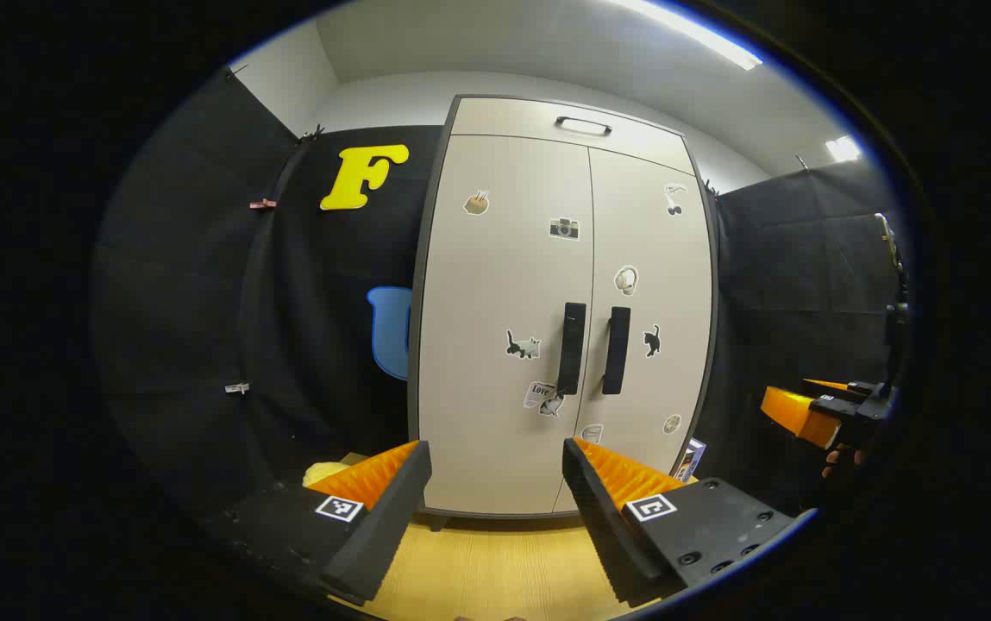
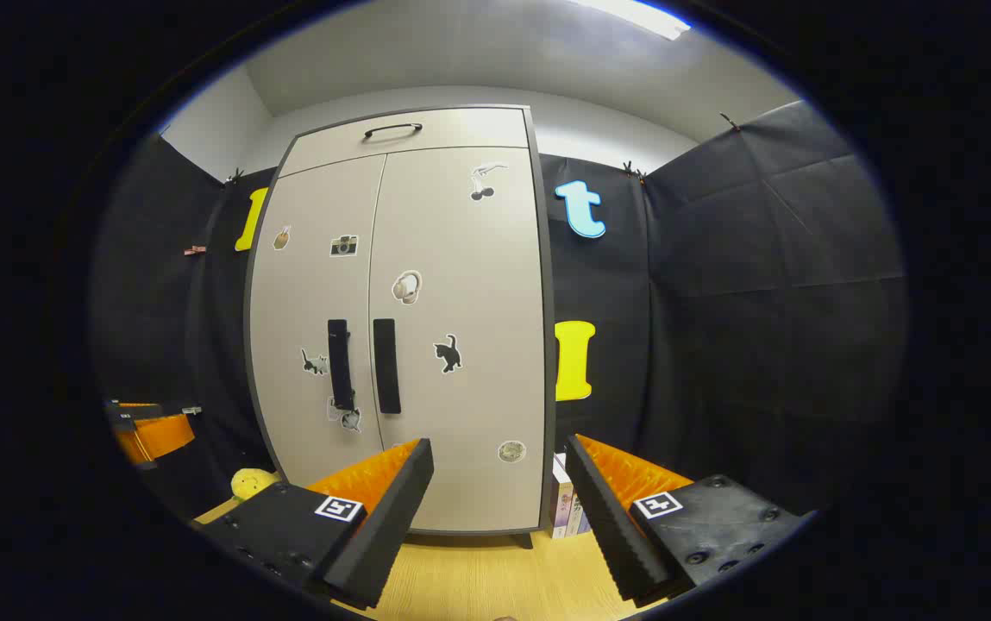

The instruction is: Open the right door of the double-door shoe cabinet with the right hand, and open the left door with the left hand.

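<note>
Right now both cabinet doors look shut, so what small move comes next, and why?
Probably bring the right gripper forward and to its left to the right door handle. Both doors are closed, the gripper is open and short of the cabinet, and the handle sits left of its aim.

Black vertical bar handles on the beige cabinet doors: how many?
2: one black bar handle on the left door, one on the right door, flanking the centre seam. A separate curved handle sits on the top panel.

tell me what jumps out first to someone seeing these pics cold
A tall pale shoe cabinet stands dead centre against the wall, both doors shut and dotted with stickers, two dark vertical handles side by side at the middle seam. Both grippers, left gripper and right gripper, hover before it, fingers spread.
</note>
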The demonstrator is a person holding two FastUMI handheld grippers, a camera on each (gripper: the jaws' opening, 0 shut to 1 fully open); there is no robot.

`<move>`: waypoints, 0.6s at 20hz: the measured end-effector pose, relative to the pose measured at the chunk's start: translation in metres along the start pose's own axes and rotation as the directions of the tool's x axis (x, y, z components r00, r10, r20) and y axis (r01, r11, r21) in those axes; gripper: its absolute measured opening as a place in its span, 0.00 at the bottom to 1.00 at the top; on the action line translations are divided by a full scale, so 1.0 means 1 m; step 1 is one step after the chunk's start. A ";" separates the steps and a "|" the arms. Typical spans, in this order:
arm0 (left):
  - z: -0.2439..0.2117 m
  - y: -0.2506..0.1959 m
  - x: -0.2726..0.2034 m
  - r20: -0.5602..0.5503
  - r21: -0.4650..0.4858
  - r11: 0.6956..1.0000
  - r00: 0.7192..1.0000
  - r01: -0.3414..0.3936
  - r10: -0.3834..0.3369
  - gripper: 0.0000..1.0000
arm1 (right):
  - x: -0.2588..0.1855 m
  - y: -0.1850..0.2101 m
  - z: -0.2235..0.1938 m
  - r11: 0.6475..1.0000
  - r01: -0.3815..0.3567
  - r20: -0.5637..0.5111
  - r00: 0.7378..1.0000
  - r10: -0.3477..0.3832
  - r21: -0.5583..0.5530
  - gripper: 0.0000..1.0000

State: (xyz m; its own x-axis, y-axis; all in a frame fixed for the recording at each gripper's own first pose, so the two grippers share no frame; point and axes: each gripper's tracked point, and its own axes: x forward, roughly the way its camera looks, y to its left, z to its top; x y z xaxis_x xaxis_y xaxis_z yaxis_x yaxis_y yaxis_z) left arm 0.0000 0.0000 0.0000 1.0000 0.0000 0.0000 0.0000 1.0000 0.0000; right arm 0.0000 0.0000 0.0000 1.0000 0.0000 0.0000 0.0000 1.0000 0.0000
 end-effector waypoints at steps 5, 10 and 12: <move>0.004 -0.001 0.000 0.008 0.004 1.000 1.000 0.011 -0.011 0.95 | 0.002 0.004 -0.004 1.000 0.000 -0.025 1.000 0.000 0.002 0.98; 0.002 0.002 -0.001 0.003 0.013 1.000 1.000 -0.001 0.001 0.95 | 0.005 0.008 -0.005 1.000 -0.007 -0.042 0.999 0.008 0.005 0.98; 0.001 0.002 -0.001 -0.002 0.014 1.000 1.000 -0.004 0.004 0.95 | 0.005 0.008 -0.004 1.000 -0.011 -0.044 0.999 0.011 0.004 0.98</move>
State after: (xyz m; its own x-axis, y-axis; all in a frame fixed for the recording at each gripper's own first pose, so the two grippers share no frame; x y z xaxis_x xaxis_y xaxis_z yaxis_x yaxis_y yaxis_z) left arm -0.0010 0.0020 0.0013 1.0000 0.0043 -0.0016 -0.0042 0.9999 0.0137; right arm 0.0049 0.0085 -0.0037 0.9990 0.0111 -0.0435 -0.0109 0.9999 0.0043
